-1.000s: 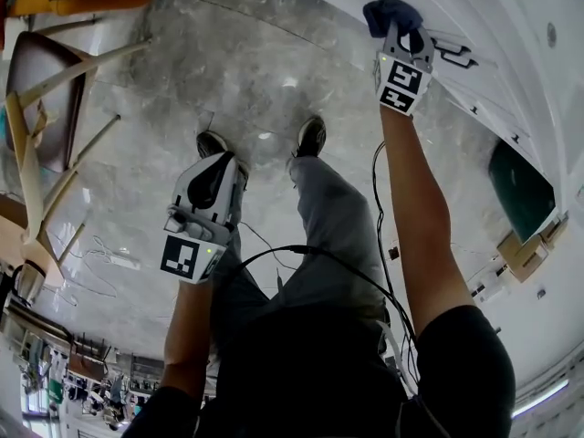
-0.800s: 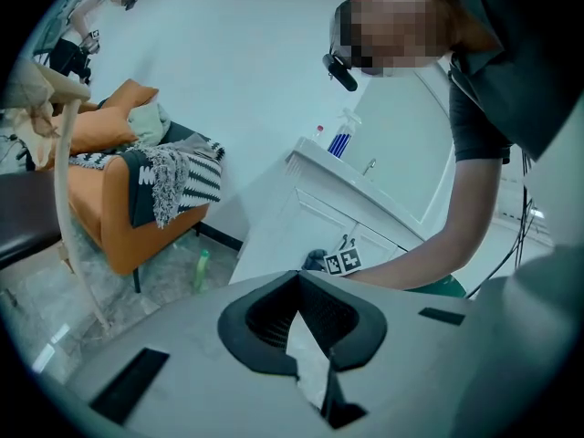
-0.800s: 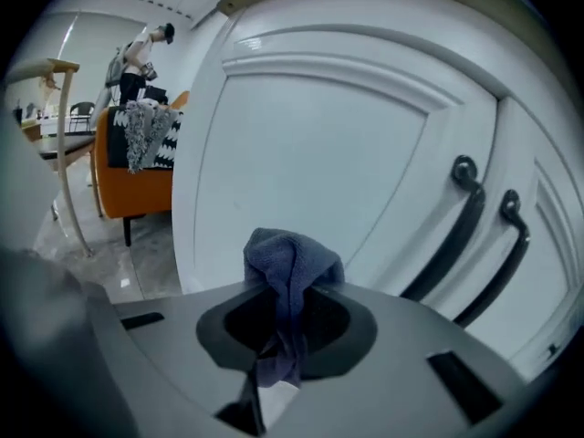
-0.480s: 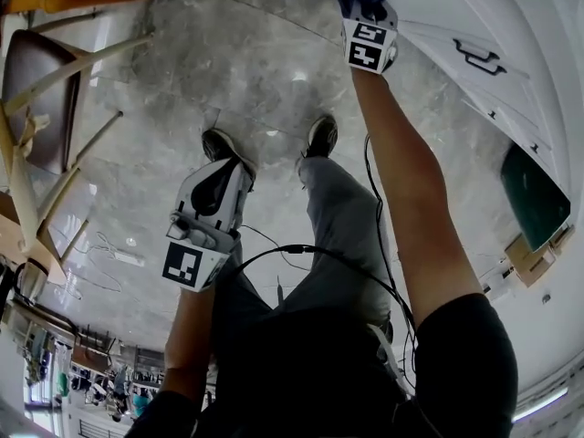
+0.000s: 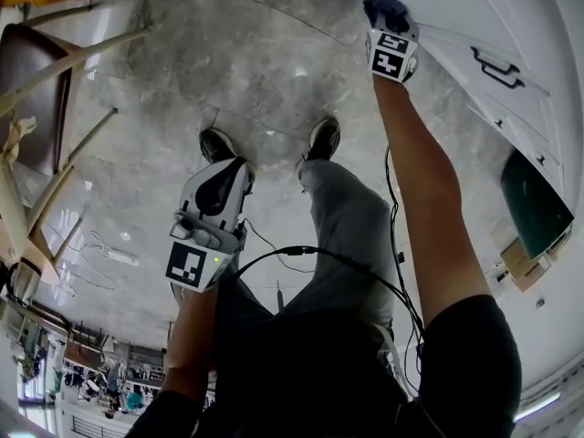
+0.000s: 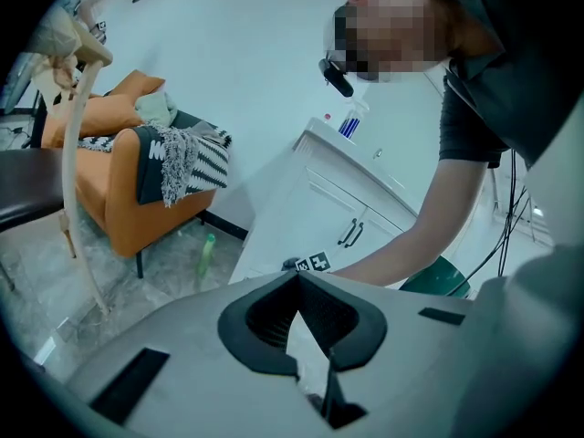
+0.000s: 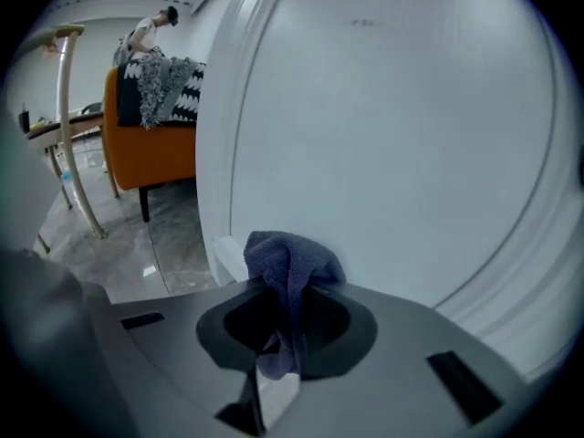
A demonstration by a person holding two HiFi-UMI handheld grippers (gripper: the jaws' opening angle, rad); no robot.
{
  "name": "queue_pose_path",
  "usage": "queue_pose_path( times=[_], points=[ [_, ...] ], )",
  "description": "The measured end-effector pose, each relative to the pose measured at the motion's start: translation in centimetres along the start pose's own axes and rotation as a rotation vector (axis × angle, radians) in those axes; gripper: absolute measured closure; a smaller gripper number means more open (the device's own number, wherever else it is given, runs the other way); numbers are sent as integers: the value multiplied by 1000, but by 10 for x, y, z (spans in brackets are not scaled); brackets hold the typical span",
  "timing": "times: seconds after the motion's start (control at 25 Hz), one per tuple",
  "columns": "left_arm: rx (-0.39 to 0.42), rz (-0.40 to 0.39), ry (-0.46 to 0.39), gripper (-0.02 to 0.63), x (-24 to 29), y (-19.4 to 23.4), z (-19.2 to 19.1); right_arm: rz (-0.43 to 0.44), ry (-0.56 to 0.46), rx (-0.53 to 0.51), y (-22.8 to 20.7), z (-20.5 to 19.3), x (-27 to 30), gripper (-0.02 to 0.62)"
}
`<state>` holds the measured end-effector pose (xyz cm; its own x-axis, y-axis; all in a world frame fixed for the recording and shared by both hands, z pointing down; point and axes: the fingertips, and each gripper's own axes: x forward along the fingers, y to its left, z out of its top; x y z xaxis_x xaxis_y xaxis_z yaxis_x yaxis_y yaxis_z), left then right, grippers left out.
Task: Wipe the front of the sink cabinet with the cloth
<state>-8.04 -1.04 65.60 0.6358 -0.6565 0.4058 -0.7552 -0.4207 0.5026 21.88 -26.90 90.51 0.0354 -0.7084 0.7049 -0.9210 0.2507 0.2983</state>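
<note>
Nearest you, a black cable (image 5: pixel 301 250) loops across your lap. Left gripper (image 6: pixel 308 340): held low on the left over your left leg, jaws pressed together, nothing between them. Beyond it, your two dark shoes (image 5: pixel 315 137) stand on the grey marble floor (image 5: pixel 228 62). Right gripper (image 7: pixel 285 313): at the end of your outstretched right arm, far right, jaws pinching a dark blue cloth (image 7: pixel 290 261). The cloth bunches out past the jaw tips and touches the white sink cabinet (image 7: pixel 392 135), on a flat door panel close to that panel's left edge and low, near the floor. Black door handles (image 5: pixel 497 67) sit further right on the same front, well apart from the cloth. A dark green rounded item (image 5: pixel 532 199) stands beside the cabinet, further right again. Far left: an orange armchair (image 6: pixel 114 199) draped with a black-and-white throw (image 6: pixel 187 158), and a green bottle (image 6: pixel 208 249) on the floor between armchair and cabinet.
</note>
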Motion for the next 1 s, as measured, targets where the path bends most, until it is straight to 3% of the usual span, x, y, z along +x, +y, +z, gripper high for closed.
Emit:
queue_pose_path(
  times=[0.2, 0.28, 0.44, 0.52, 0.6, 0.72, 1.0],
  points=[
    [5, 18, 12, 606, -1, 8, -6, 154, -27, 62, 69, 38, 35, 549],
    [10, 28, 13, 606, -2, 11, -6, 156, -30, 114, 79, 47, 39, 549],
    [8, 25, 4, 606, -2, 4, 4, 17, 29, 208, 20, 14, 11, 549],
    [5, 14, 1, 606, -3, -4, 11, -47, 68, 196, -23, -6, -12, 549],
    [3, 2, -1, 606, -4, -13, 19, -56, 62, 145, -52, -6, -39, 549],
    [5, -20, -9, 606, -3, -30, 40, -35, -5, 104, -77, 28, -82, 549],
    [76, -41, -29, 606, -20, -74, 117, -26, -105, 166, -116, 115, -163, 549]
  ],
)
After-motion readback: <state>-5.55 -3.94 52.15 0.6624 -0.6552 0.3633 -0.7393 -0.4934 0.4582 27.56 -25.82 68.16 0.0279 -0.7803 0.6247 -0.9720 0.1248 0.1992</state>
